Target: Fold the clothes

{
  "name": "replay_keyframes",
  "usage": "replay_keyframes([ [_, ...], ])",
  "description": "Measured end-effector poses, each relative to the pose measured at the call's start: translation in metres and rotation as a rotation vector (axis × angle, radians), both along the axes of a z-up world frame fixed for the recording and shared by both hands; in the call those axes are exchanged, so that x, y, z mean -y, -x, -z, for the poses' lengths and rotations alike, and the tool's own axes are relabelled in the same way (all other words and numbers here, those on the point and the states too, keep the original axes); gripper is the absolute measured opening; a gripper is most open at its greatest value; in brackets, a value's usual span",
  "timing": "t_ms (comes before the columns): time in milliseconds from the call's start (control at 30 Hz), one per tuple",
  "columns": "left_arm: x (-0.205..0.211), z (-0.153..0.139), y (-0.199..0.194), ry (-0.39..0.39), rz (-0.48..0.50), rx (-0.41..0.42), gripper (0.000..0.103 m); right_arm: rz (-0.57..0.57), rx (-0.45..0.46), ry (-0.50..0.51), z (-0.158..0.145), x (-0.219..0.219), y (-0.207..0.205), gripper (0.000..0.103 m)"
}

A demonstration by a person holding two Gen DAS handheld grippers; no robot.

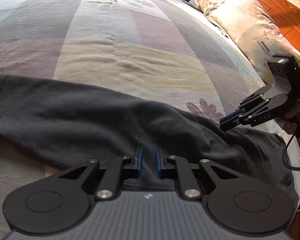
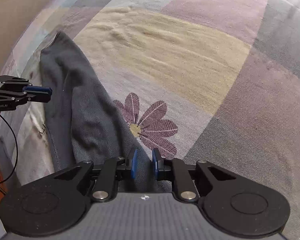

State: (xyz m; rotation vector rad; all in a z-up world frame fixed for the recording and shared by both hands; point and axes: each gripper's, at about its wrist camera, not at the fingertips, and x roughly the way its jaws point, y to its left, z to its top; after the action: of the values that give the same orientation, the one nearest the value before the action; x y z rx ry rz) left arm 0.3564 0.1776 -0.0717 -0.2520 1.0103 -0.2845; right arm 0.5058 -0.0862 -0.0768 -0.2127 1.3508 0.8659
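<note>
A dark grey garment (image 1: 90, 108) lies folded into a long band across the patchwork bed cover (image 1: 130, 56). My left gripper (image 1: 149, 156) hovers over the band's near edge, its blue pads a narrow gap apart and nothing pinched between them. At the band's right end is my right gripper (image 1: 224, 123), tilted down just above the cloth. In the right wrist view the garment (image 2: 80, 100) runs away to the upper left. My right gripper (image 2: 144, 160) stands slightly open over its near end, gripping nothing. The left gripper (image 2: 48, 93) shows at the left edge beside the cloth.
A pale floral pillow (image 1: 250, 24) leans on a reddish wooden headboard (image 1: 280, 10) at the right. A purple flower print (image 2: 150, 124) marks the cover beside the garment. A black cable (image 1: 286, 156) hangs from the right gripper, which a hand (image 1: 290, 120) holds. The cover stretches wide beyond the garment.
</note>
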Motion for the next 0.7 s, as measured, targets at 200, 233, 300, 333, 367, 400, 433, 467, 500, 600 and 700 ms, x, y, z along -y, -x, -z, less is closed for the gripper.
replay_keyframes([
  [200,0.032,0.003,-0.004,-0.055,0.135,0.028,0.02,-0.027,0.062,-0.021,0.003,-0.004,0.022,0.027],
  [233,0.036,0.006,-0.006,-0.068,0.149,0.015,0.02,-0.023,0.068,-0.016,0.004,-0.004,0.023,0.022],
  [300,0.042,0.011,-0.009,-0.097,0.172,-0.026,0.02,-0.024,0.096,0.007,0.003,-0.006,0.026,0.002],
  [333,0.045,0.014,-0.008,-0.115,0.183,-0.055,0.02,-0.024,0.112,0.018,0.002,-0.007,0.026,0.002],
  [367,0.046,0.015,-0.003,-0.124,0.186,-0.078,0.021,-0.014,0.127,0.024,0.0,-0.007,0.024,0.002],
  [400,0.045,0.015,0.003,-0.122,0.181,-0.092,0.022,0.007,0.146,0.032,-0.002,-0.004,0.021,0.002],
  [433,0.044,0.014,0.008,-0.117,0.171,-0.111,0.022,0.028,0.165,0.04,-0.005,-0.001,0.017,0.002],
  [467,0.041,0.012,0.012,-0.119,0.162,-0.131,0.023,0.05,0.184,0.049,-0.007,0.001,0.013,0.001],
  [500,0.039,0.009,0.016,-0.127,0.156,-0.15,0.023,0.072,0.199,0.057,-0.009,0.004,0.01,0.001],
  [600,0.041,-0.007,0.017,-0.178,0.185,-0.139,0.022,0.123,0.198,0.047,-0.023,0.009,0.015,0.006],
  [700,0.048,-0.021,0.008,-0.185,0.242,-0.043,0.03,0.143,0.166,0.011,-0.038,0.007,0.043,0.012],
])
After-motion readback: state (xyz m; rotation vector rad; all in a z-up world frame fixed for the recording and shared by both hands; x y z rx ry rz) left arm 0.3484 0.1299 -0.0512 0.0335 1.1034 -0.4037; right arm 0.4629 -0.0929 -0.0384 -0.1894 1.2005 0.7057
